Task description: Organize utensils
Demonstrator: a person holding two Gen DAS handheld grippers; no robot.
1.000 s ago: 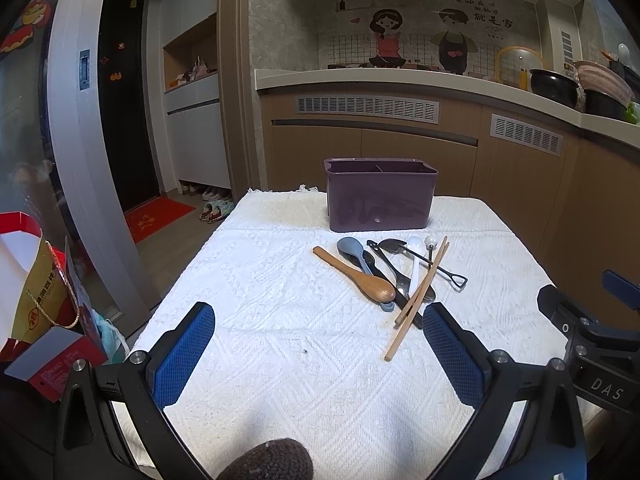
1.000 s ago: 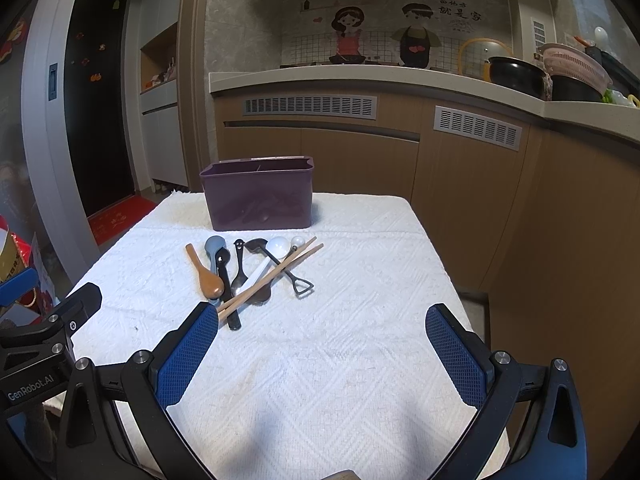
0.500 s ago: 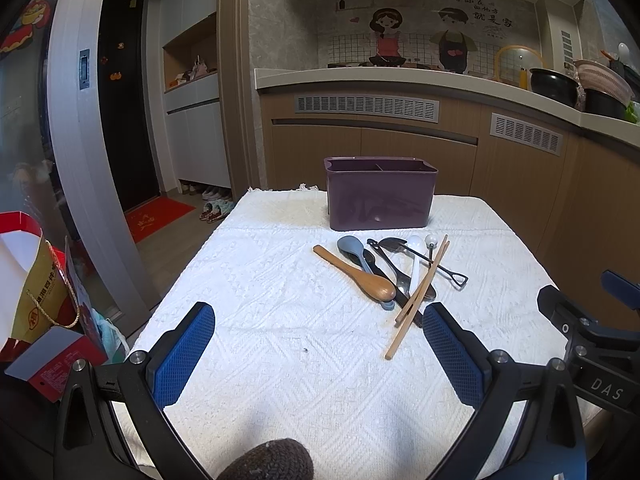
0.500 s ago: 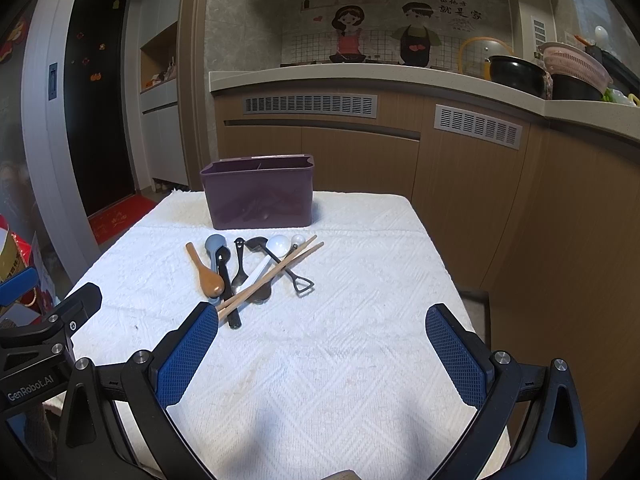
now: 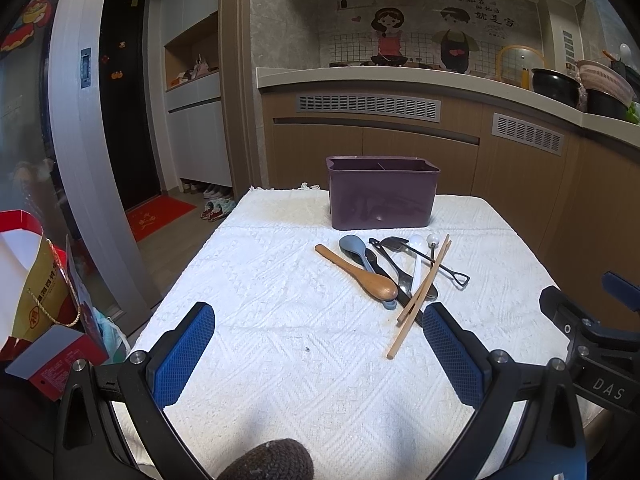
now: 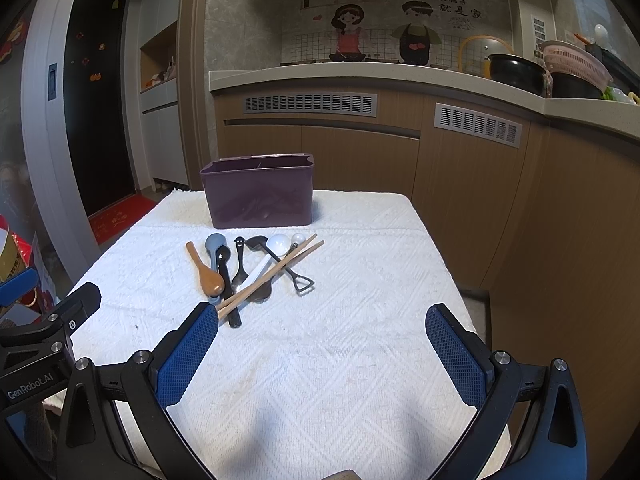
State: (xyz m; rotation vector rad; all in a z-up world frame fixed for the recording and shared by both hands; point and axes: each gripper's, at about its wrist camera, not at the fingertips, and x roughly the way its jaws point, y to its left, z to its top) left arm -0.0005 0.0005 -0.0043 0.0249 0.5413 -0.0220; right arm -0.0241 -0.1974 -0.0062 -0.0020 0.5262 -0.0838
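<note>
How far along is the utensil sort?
Nothing looks done yet. No handles stick out of the purple caddy. Nothing in hand: the left tool and right tool hang open over the white cloth. Left to do: wooden spoon, chopsticks and the other piled utensils.

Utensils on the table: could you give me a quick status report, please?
Left gripper and right gripper open, empty, short of the pile. Utensils heaped on cloth, chopsticks across the top. Purple holder behind, path unobstructed.
</note>
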